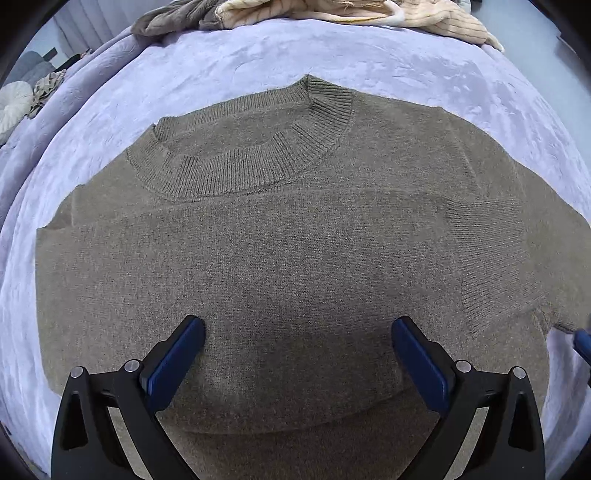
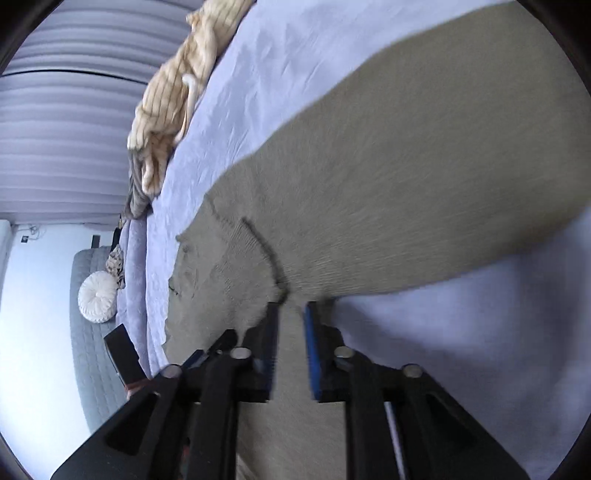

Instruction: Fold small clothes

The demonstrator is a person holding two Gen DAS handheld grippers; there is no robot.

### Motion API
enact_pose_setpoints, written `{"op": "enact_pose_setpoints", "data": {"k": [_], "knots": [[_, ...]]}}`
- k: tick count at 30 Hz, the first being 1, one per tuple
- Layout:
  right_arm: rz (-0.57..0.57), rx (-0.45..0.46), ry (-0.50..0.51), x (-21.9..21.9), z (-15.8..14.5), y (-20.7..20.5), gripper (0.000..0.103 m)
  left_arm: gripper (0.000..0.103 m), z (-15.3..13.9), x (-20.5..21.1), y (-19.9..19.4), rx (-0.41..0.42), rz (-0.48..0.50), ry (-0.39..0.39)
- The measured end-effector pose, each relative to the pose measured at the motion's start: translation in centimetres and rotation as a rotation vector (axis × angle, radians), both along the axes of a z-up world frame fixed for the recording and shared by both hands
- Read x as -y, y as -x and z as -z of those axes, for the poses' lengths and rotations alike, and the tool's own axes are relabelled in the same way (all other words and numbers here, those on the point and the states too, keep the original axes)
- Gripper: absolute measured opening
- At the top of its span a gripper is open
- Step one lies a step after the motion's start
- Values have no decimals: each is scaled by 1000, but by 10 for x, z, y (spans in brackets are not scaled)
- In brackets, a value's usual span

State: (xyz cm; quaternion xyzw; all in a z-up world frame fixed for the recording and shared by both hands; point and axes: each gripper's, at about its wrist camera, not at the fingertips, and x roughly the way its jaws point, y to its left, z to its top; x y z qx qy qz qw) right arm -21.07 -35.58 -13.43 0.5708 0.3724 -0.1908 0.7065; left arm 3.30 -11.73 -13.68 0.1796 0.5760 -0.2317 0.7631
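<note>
Lavender blanket [image 1: 406, 74], left claw [image 1: 297, 332] wide (empty) over sweater [image 1: 295, 240]

We see lavender plush blanket [image 1: 424, 70] spread flat; round white pleated cushion [image 2: 98, 297] on grey quilted sofa [image 2: 92, 369], well apart from blanket edge; pleated lilac curtain [image 2: 66, 110] behind.

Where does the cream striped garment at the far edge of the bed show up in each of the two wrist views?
Left wrist view: the cream striped garment lies along the top edge, right of centre, at the far side of the lavender blanket.
Right wrist view: the same garment sits upper left, running diagonally along the blanket's edge.
Shared landmark: the olive-brown sweater, which fills the middle of the left view and the centre and right of the right view.
</note>
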Motion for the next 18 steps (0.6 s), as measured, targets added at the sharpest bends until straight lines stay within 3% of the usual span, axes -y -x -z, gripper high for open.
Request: {"op": "enact_pose_setpoints", "data": {"k": [3,6,10,13,15,18], "knots": [[209,-46,8,35,-6,67,43,102,-4,0,-8,3,6,-11],[425,-35,15,67,-9,124,44,102,-3,13,-7,8,2,-17],[565,32,7,101,-8,150,44,102,-2,19,-1,14,6,-22],[526,47,-6,120,-7,130,41,102,5,27,1,11,5,-19],[460,51,7,124,-13,105,2,102,6,27,1,8,5,-18],[375,68,48,115,-31,65,2,102,7,26,-1,-3,-2,-11]]}}
